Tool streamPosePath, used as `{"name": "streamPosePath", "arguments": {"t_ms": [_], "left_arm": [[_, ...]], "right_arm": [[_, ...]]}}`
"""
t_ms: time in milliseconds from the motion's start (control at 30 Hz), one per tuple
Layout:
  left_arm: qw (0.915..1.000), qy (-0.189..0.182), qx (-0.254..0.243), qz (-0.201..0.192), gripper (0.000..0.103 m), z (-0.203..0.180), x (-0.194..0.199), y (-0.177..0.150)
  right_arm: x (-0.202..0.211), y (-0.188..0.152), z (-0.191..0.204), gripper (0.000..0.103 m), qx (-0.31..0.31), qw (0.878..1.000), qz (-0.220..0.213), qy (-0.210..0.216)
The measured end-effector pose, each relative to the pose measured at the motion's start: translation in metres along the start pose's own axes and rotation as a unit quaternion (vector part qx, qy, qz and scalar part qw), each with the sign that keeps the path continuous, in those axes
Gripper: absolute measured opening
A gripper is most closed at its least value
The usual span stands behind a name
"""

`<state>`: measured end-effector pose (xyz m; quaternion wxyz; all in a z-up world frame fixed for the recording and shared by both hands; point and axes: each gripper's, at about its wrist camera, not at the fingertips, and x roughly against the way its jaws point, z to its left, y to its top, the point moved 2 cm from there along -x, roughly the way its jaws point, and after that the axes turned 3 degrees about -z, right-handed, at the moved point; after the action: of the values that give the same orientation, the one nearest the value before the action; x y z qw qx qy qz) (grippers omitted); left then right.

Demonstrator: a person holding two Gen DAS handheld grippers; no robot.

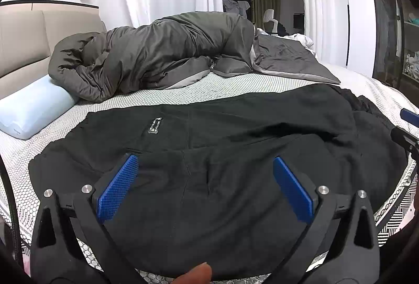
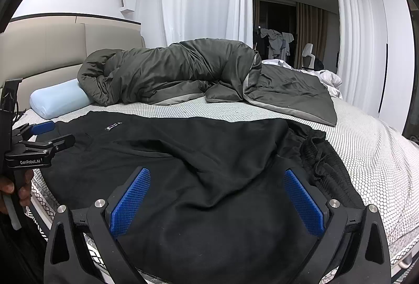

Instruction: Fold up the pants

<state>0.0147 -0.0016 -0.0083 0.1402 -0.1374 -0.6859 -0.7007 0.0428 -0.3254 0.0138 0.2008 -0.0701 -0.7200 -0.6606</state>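
Observation:
Black pants (image 1: 235,132) lie spread across the near side of the bed, a small label (image 1: 155,125) on the upper layer. In the right wrist view the same pants (image 2: 199,153) show a gathered waistband with drawstring (image 2: 322,158) at the right. My left gripper (image 1: 205,162) hovers open over the pants' near edge, nothing between its blue pads (image 1: 117,187). My right gripper (image 2: 217,175) is open too, above the rumpled cloth near the waistband end. The left gripper (image 2: 43,133) also shows at the left of the right wrist view, held by a hand (image 2: 15,189).
A grey duvet (image 1: 162,56) is bunched along the far side of the bed, with a pale blue pillow (image 1: 34,106) by the beige headboard (image 1: 23,40). The patterned mattress cover (image 2: 366,142) shows around the pants. White curtains and a doorway stand behind.

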Motion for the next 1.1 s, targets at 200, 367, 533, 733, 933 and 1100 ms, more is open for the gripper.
{"name": "streamPosePath", "arguments": {"t_ms": [200,367,533,733,933,1100], "left_arm": [[1.0000,0.002,-0.001,0.000,0.102,-0.0008,-0.0003,0.0007],[1.0000,0.001,0.004,-0.004,0.102,0.0015,-0.0002,0.0043],[1.0000,0.001,0.002,-0.004,0.102,0.0028,0.0008,0.0041],[1.0000,0.003,0.001,-0.003,0.102,0.0015,0.0004,0.0039],[1.0000,0.003,0.001,-0.003,0.102,0.0017,0.0001,0.0036],[1.0000,0.003,0.001,-0.003,0.102,0.0014,0.0001,0.0035]], "right_arm": [[-0.0010,-0.0027,-0.0004,0.103,-0.002,1.000,0.004,-0.001],[-0.0022,-0.0018,-0.0002,0.103,-0.001,1.000,0.004,-0.001],[-0.0023,-0.0017,-0.0010,0.103,-0.003,1.000,0.002,0.004],[-0.0019,-0.0015,-0.0016,0.103,-0.003,1.000,0.002,0.004],[-0.0020,-0.0017,-0.0015,0.103,-0.003,1.000,0.002,0.004],[-0.0020,-0.0018,-0.0011,0.103,-0.003,1.000,0.002,0.004]]}}
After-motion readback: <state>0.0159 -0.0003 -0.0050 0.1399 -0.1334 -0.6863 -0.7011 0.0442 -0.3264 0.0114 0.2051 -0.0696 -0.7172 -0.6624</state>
